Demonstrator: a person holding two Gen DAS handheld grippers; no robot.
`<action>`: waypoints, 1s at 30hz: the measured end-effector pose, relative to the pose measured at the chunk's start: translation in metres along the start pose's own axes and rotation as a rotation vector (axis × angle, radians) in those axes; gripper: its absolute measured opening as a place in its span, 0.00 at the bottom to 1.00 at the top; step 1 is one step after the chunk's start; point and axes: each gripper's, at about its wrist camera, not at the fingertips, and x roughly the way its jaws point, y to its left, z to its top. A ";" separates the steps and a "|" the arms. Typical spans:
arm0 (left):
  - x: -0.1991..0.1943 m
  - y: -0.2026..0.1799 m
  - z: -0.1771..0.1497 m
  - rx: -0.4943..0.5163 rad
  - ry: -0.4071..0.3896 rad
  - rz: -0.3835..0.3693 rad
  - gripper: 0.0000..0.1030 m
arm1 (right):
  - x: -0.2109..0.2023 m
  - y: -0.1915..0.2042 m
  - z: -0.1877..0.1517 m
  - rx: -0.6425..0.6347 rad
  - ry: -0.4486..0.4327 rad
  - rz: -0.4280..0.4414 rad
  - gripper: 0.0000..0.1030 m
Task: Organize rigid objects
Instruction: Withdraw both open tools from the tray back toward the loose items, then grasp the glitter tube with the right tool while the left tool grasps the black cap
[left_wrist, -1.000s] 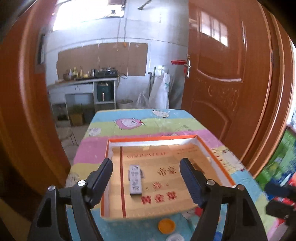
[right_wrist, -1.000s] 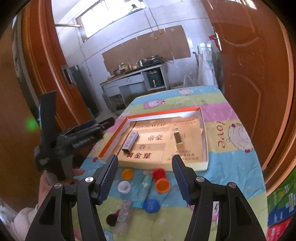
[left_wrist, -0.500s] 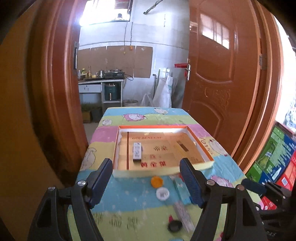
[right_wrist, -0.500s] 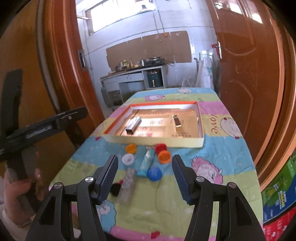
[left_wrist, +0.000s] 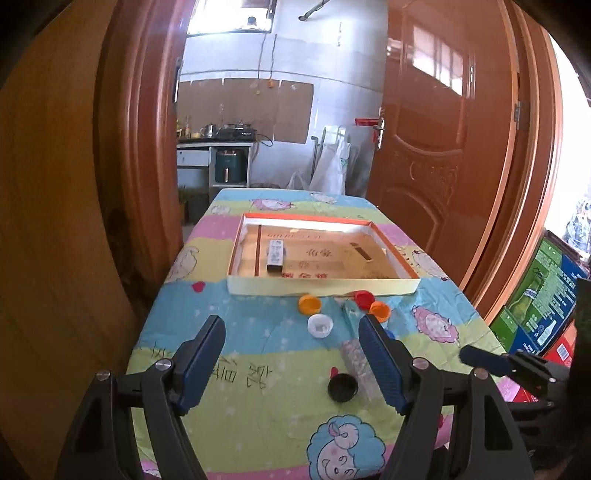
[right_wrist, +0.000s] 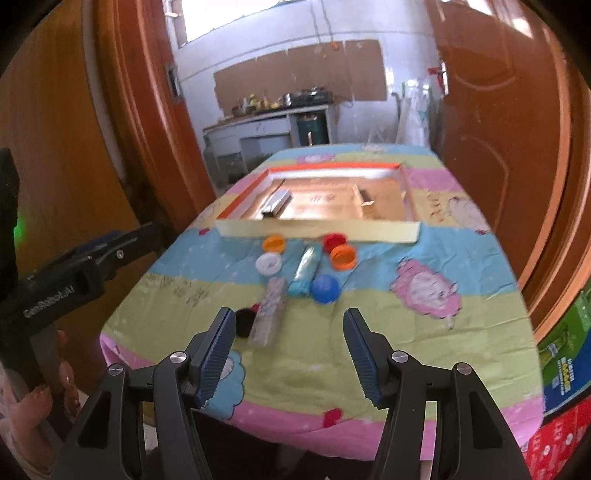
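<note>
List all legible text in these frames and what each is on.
"GenRobot.AI": side of the left gripper's body, seen from the right wrist.
Red characters and a line of Latin capitals on the box floor: too blurred to read.
Black handwritten marks on the tablecloth: not legible.
Print on the green carton: too small to read.

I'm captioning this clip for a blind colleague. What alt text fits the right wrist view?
The right claw hangs open and empty over the near end of a cartoon-print tablecloth. Ahead lie loose bottle caps, orange, white, red and blue, in front of a shallow cardboard tray.
</note>
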 end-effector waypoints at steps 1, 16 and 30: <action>0.002 0.001 -0.002 0.005 0.004 0.008 0.72 | 0.006 0.001 0.000 0.000 0.011 0.001 0.60; 0.021 0.027 -0.029 -0.011 0.063 0.030 0.72 | 0.097 0.016 0.017 0.090 0.157 -0.024 0.40; 0.036 0.019 -0.038 -0.001 0.106 -0.098 0.72 | 0.095 0.008 0.017 0.103 0.180 -0.064 0.19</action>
